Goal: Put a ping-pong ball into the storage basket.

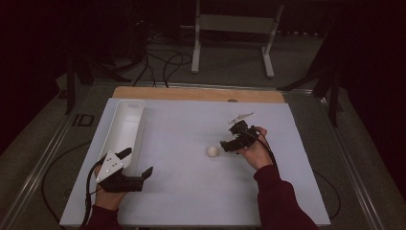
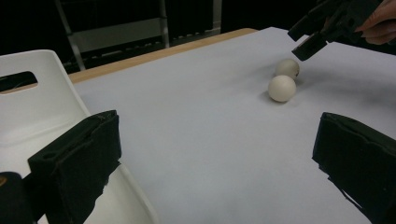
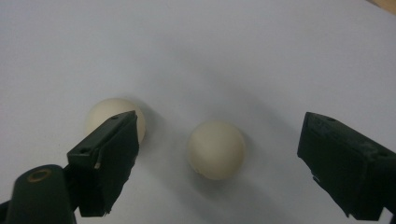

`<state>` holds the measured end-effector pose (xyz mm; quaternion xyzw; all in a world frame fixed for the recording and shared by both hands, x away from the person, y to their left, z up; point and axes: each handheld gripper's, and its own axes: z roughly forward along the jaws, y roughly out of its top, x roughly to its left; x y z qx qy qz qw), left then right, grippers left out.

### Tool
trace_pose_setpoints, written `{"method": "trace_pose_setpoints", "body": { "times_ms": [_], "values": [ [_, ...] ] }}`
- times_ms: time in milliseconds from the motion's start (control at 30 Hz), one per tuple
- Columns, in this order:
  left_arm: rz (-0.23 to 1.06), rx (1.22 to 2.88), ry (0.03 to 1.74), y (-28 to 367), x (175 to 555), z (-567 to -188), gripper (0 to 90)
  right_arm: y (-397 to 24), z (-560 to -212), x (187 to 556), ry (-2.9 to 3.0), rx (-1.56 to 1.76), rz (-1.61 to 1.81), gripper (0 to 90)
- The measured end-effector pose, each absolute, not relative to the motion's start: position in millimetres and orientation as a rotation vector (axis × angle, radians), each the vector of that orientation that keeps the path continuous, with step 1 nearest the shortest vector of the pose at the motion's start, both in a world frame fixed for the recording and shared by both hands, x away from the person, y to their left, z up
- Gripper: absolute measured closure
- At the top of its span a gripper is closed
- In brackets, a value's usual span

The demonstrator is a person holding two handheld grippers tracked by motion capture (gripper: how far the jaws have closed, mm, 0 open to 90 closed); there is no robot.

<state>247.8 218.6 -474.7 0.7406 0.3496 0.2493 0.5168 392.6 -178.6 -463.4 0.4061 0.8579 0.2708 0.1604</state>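
Two cream balls lie close together on the white table top [image 1: 191, 196]. One ball [image 3: 216, 149] sits between the wide-apart jaws of my right gripper [image 3: 218, 120], untouched by either pad. The other ball [image 3: 105, 116] lies beside it, partly behind the left jaw. From above, one ball [image 1: 212, 151] shows just left of my right gripper [image 1: 229, 138], which a hand holds low over the table. My left gripper [image 1: 138, 161] rests open and holds nothing near the front left, beside the tray. Its view looks across at both balls [image 2: 282, 88] [image 2: 287, 68] and the right gripper [image 2: 306, 39].
A long white tray [image 1: 139, 127] with a cut-out handle stands along the table's left side, close to my left gripper [image 2: 219, 126]. A wooden strip [image 1: 196, 93] borders the far edge. Cables and a white frame stand on the floor beyond.
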Motion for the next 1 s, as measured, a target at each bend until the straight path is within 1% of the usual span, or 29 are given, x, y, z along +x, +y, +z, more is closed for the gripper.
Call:
{"method": "trace_pose_setpoints", "body": {
  "times_ms": [1000],
  "values": [
    [0.597,1.778,0.839,218.7,247.8,-474.7,1.7,-172.8,-476.6,398.8,2.485,1.182,0.701,13.2]
  ]
}}
